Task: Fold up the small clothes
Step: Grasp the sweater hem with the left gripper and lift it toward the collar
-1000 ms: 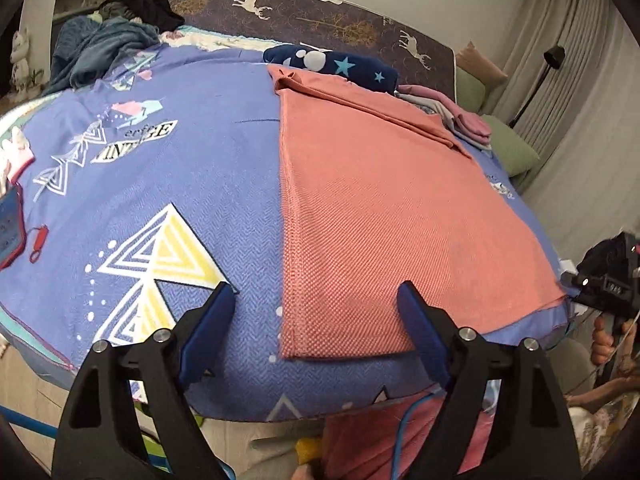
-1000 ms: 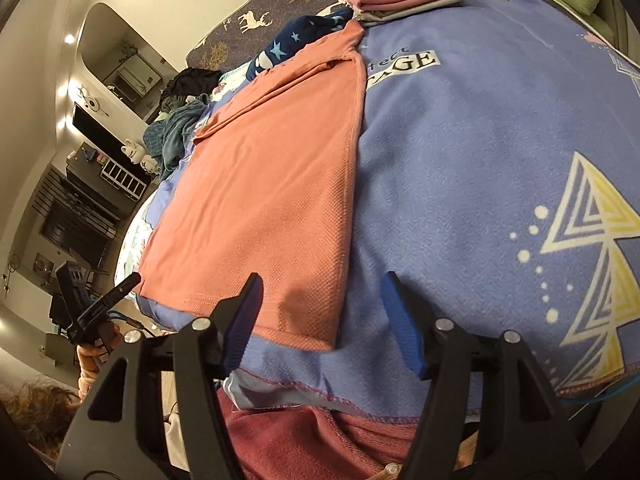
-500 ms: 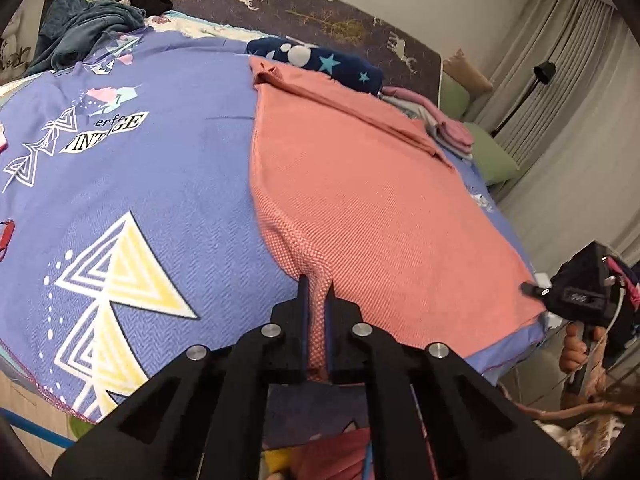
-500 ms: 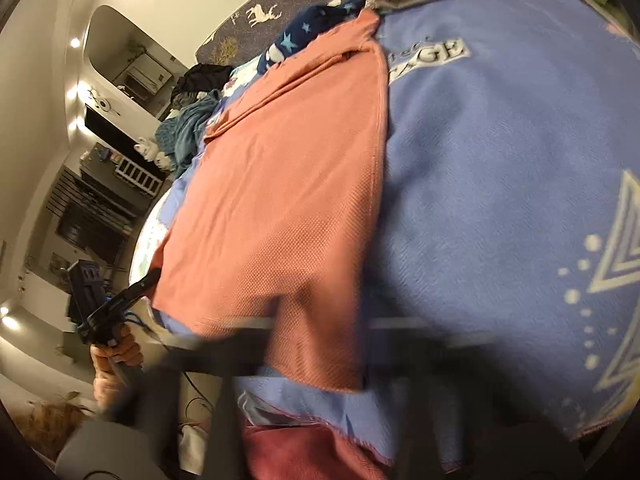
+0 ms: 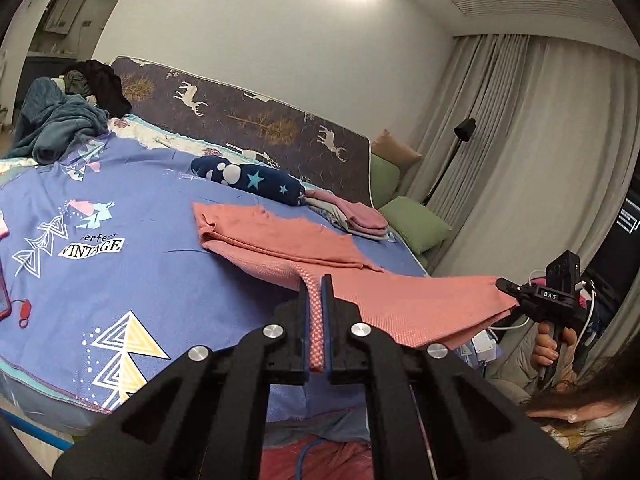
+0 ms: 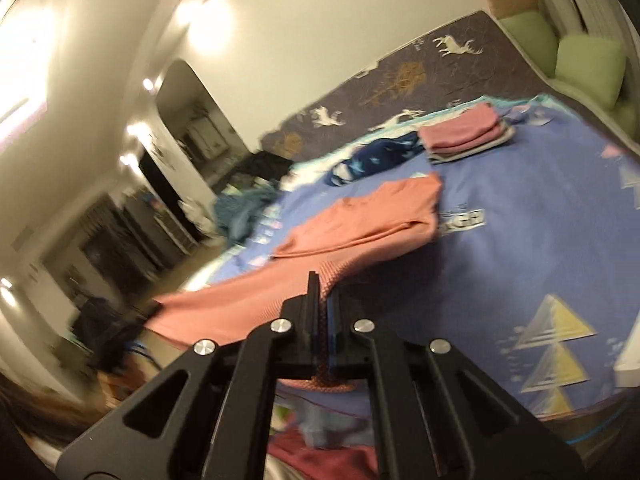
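Observation:
A salmon-pink shirt (image 5: 288,240) lies on the blue patterned bedspread (image 5: 120,272), its far part folded flat with the sleeves tucked. My left gripper (image 5: 315,284) is shut on the shirt's near hem corner and holds it lifted above the bed. My right gripper (image 6: 324,286) is shut on the other hem corner of the shirt (image 6: 360,224); it also shows in the left wrist view (image 5: 516,294) at the right, with the hem stretched taut between the two. The right wrist view is blurred.
A navy star-print garment (image 5: 248,180) and a folded pink-and-grey stack (image 5: 356,218) lie near the deer-print headboard (image 5: 248,116). A teal blanket and dark clothes (image 5: 60,120) are piled far left. Green pillows (image 5: 416,224) and curtains are on the right. A phone (image 5: 4,300) lies at the left edge.
Both grippers went from open over the hem to shut on its corners. They have since lifted the near half of the shirt off the bed and carried it up and forward.

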`<state>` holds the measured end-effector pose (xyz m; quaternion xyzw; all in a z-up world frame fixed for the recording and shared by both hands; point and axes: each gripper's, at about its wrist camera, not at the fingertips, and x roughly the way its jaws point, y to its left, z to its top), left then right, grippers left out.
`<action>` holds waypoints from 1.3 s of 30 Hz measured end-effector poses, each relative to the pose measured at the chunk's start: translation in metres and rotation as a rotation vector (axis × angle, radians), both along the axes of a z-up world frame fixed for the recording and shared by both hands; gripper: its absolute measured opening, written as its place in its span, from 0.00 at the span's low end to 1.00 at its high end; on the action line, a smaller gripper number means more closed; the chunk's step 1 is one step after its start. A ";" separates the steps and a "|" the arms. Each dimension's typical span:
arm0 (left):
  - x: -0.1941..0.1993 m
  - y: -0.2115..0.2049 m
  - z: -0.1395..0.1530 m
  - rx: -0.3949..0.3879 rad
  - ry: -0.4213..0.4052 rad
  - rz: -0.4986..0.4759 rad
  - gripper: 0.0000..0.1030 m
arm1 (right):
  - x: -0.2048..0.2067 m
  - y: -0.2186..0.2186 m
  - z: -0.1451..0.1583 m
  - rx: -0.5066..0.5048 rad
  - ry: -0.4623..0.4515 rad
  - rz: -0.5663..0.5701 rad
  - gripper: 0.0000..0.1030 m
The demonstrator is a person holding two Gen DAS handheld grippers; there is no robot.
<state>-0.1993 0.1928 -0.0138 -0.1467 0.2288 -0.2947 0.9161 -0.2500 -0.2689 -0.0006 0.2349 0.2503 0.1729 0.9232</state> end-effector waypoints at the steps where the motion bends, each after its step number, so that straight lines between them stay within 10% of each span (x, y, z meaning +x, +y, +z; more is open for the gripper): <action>1: 0.004 -0.003 0.000 0.011 0.001 0.005 0.04 | 0.005 0.002 -0.005 -0.010 0.023 -0.004 0.03; 18: 0.110 -0.022 0.024 0.034 0.040 0.192 0.05 | 0.122 0.023 -0.002 -0.089 0.058 -0.101 0.03; 19: 0.114 -0.026 0.021 0.060 0.063 0.182 0.07 | 0.128 0.022 -0.004 -0.080 0.074 -0.094 0.03; 21: 0.116 -0.030 0.011 0.117 0.109 0.168 0.42 | 0.138 0.021 -0.012 -0.073 0.105 -0.081 0.03; 24: 0.101 -0.038 -0.024 0.238 0.176 0.124 0.56 | 0.144 0.018 -0.023 -0.094 0.120 -0.078 0.04; 31: 0.076 -0.038 -0.101 0.210 0.433 0.031 0.58 | 0.159 0.011 -0.044 -0.058 0.179 -0.078 0.04; 34: 0.071 -0.044 -0.111 0.209 0.445 0.011 0.57 | 0.155 0.014 -0.045 -0.071 0.169 -0.074 0.07; 38: 0.071 -0.038 -0.119 0.151 0.481 -0.015 0.03 | 0.144 0.015 -0.046 -0.066 0.161 -0.073 0.07; 39: 0.070 -0.038 -0.119 0.130 0.489 -0.015 0.03 | 0.140 0.013 -0.046 -0.064 0.157 -0.077 0.07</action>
